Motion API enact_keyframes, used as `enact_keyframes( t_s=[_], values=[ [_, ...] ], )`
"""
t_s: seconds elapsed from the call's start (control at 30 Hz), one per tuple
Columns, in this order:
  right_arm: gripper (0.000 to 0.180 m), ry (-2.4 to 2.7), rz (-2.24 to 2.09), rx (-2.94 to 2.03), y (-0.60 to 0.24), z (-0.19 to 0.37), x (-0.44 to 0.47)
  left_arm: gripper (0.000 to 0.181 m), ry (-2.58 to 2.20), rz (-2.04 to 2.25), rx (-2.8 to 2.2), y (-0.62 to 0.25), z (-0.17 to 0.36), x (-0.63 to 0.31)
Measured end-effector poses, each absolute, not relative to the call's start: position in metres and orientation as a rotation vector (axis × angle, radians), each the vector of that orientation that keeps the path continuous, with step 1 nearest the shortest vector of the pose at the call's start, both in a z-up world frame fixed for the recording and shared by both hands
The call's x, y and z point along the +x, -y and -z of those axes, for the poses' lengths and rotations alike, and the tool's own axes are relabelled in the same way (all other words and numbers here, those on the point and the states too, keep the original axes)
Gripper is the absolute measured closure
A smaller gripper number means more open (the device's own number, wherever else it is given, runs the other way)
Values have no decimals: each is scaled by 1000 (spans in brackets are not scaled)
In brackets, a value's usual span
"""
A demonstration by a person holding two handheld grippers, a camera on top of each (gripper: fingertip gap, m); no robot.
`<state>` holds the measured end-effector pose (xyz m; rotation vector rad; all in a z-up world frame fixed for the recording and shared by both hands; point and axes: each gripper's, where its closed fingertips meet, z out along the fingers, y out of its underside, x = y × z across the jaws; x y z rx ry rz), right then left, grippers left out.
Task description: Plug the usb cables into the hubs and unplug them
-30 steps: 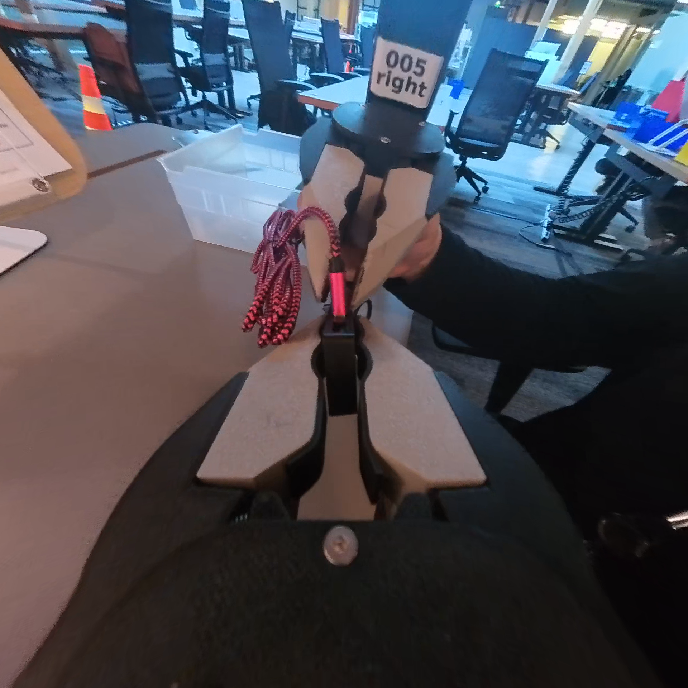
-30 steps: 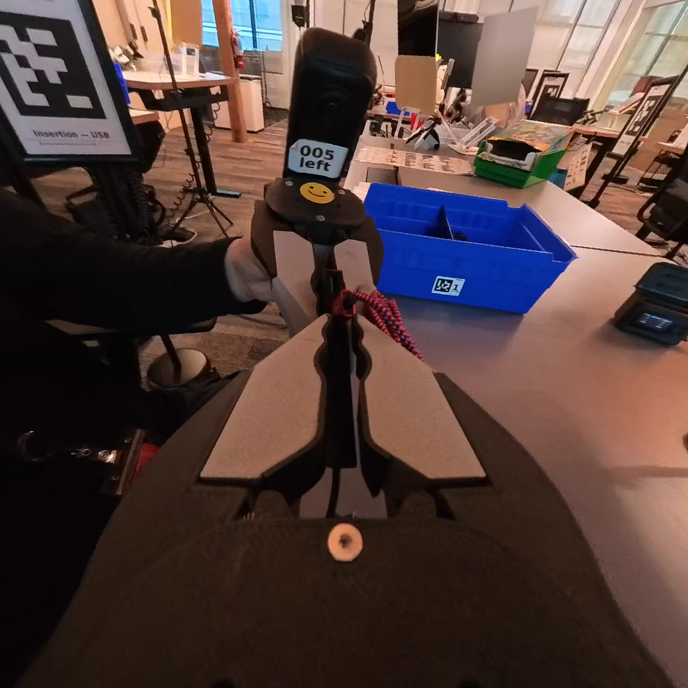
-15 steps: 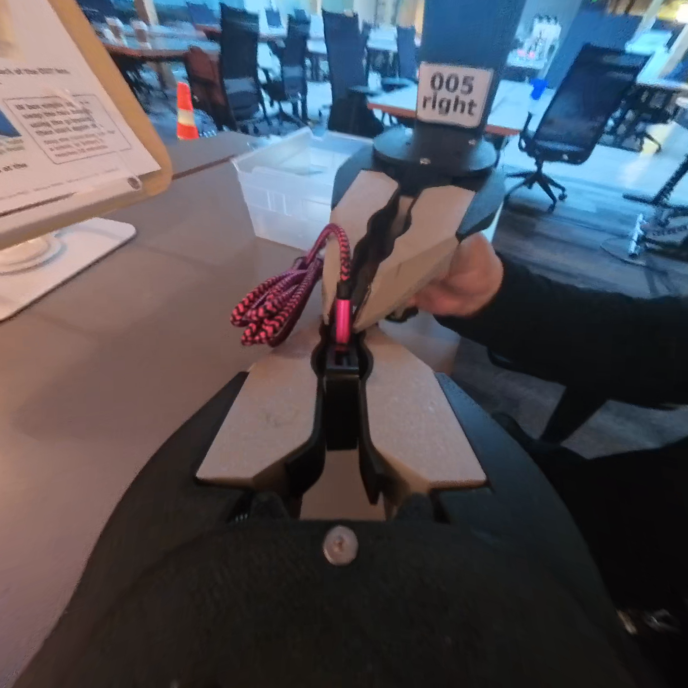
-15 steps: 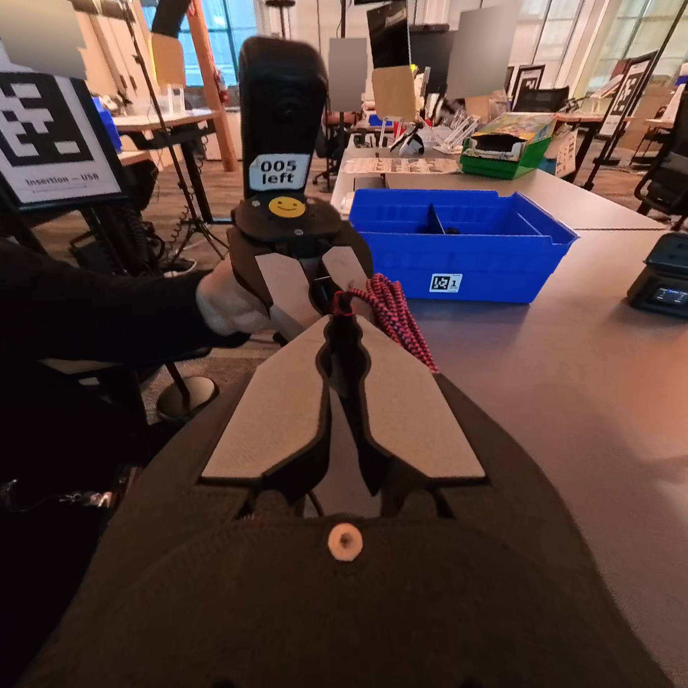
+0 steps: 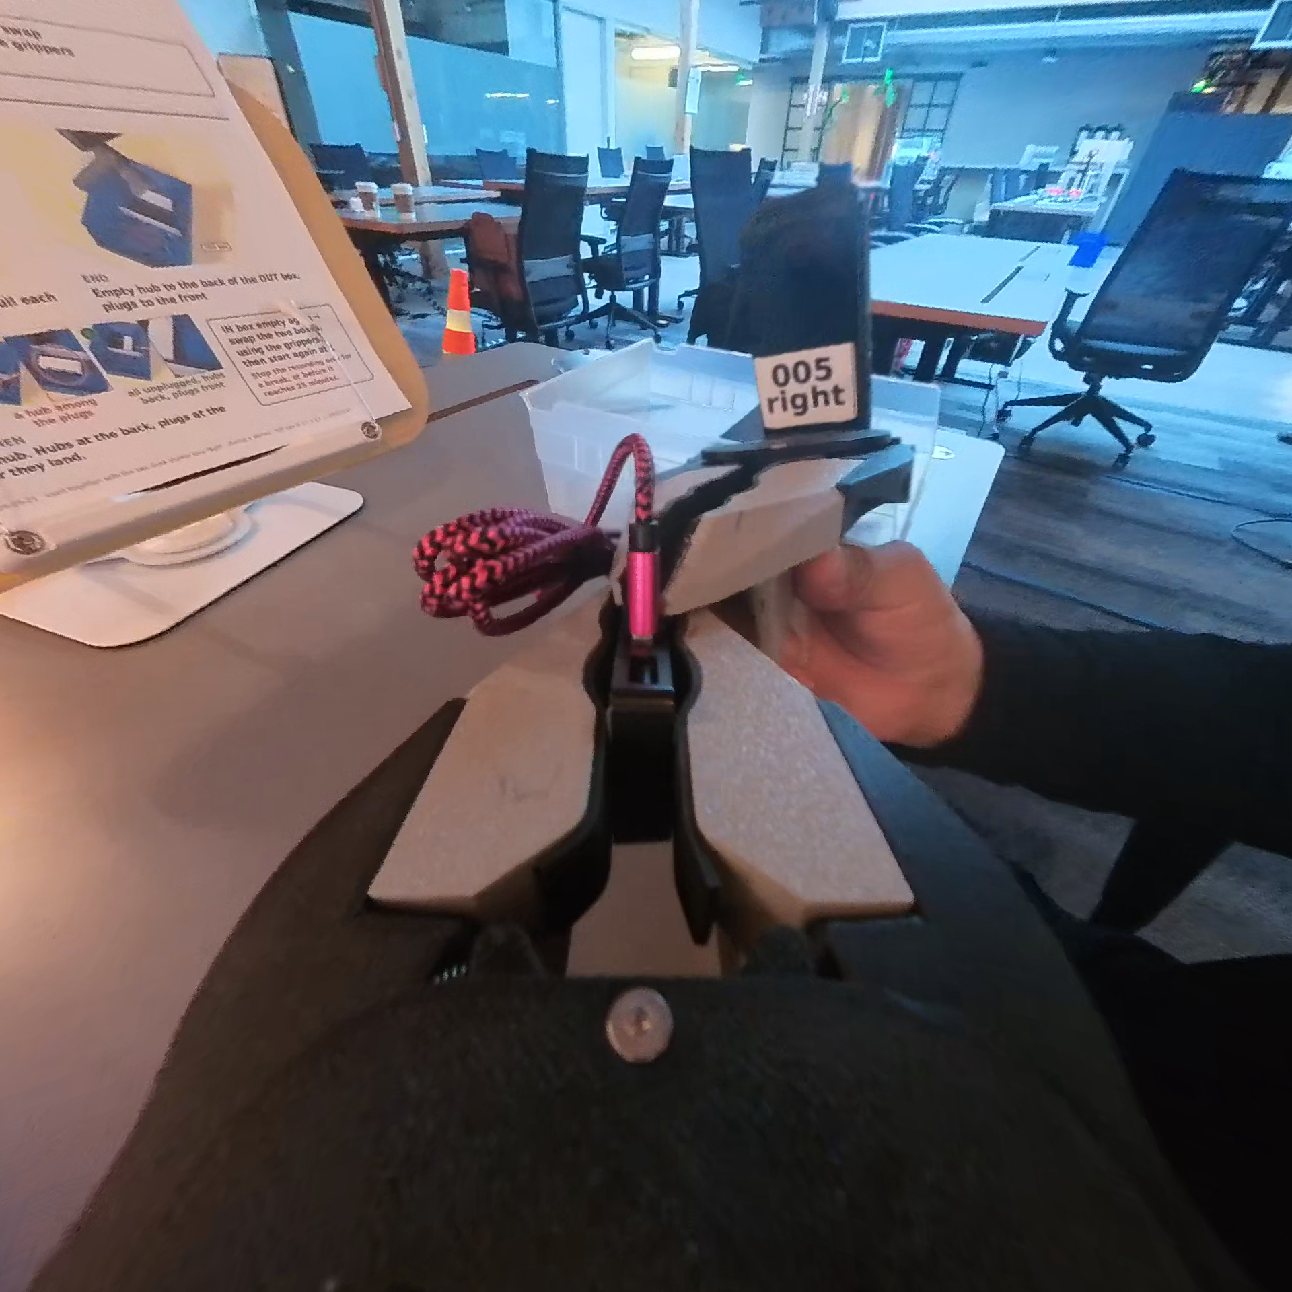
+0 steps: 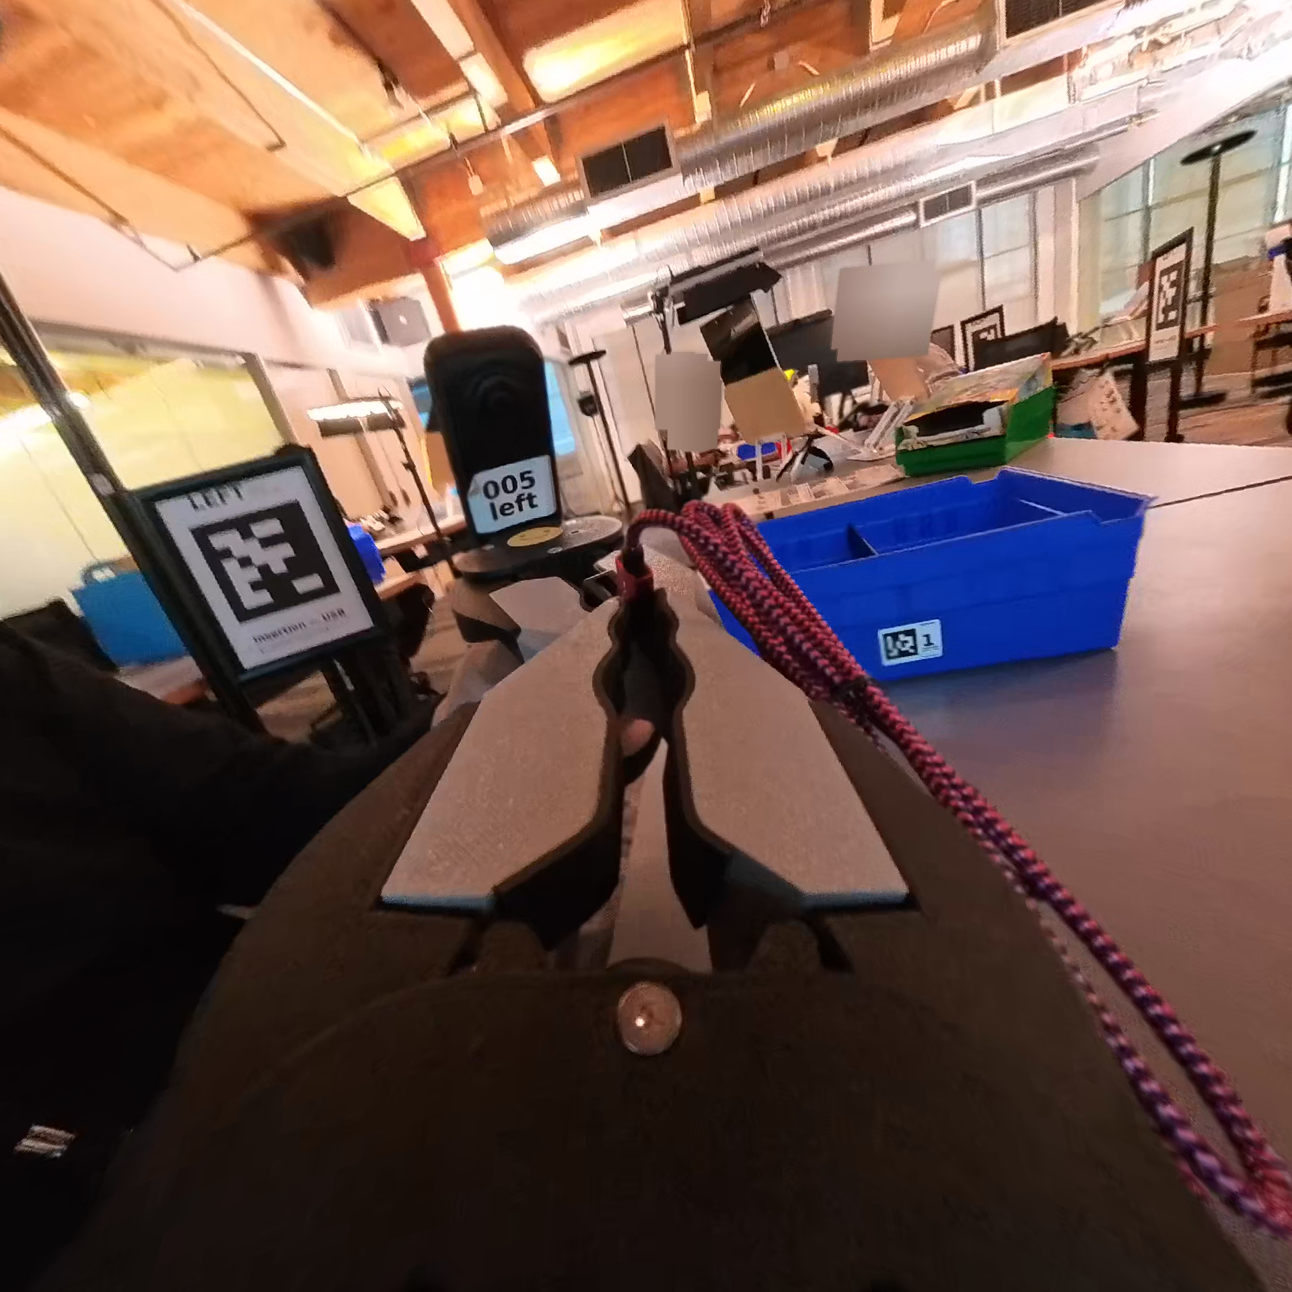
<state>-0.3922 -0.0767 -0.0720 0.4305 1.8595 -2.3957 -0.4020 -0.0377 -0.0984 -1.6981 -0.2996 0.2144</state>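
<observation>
In the left wrist view my left gripper point(image 5: 640, 629) is shut on a black USB hub point(image 5: 641, 706), held above the grey table point(image 5: 210, 734). The right gripper point(image 5: 647, 559) faces it, rolled on its side, shut on a pink metal USB plug point(image 5: 641, 591). The plug's tip meets the hub's end port and its metal tip is hidden. The pink-and-black braided cable point(image 5: 503, 563) hangs bundled to the left. In the right wrist view my right gripper point(image 6: 640, 615) is shut on the plug point(image 6: 635, 577), and the cable point(image 6: 804, 643) drapes over its right finger. The left gripper point(image 6: 517, 601) is beyond it.
A clear plastic bin point(image 5: 615, 419) stands behind the grippers near the table's far edge. An instruction sheet on a stand point(image 5: 161, 280) is at the left. A blue divided bin point(image 6: 979, 580) sits on the table to the right. A hand point(image 5: 881, 636) holds the right gripper. My left and right fingertips are right by each other.
Both grippers have stayed shut and joined at plug and hub. The right gripper has rolled onto its side and tilted upward. The cable bundle has swung up to the left.
</observation>
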Motion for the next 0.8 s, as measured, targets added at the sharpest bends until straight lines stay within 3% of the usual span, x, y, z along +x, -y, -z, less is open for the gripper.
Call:
enact_keyframes(
  t_s=[0.27,0.5,0.8],
  values=[
    [177,-1773,2429,378,75,55,-383,172,276,-271,-1694,39,85,-394],
    [177,-2233,2366,205,74,65,-378,172,254,-274,-1801,40,96,-387],
    [174,-2277,2322,177,77,75,-376,173,242,-243,-1858,40,106,-385]
  ],
)
